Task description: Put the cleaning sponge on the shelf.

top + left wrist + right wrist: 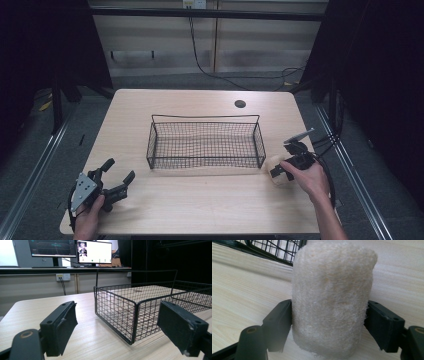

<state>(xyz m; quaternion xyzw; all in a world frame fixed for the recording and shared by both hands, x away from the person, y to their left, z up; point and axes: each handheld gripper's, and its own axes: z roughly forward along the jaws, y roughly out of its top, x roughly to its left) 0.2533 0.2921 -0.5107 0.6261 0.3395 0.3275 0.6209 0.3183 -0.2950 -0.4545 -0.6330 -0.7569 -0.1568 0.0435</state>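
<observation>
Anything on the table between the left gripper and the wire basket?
No. In the left gripper view, bare tabletop runs from the open jaws to the wire basket; the high view agrees.

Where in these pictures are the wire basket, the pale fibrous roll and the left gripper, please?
wire basket (205, 143): high view, on the mesh floor.
pale fibrous roll (332, 300): right gripper view, middle of its fuzzy side, between the jaws.
left gripper (119, 171): high view, midway between its open fingertips.
</observation>
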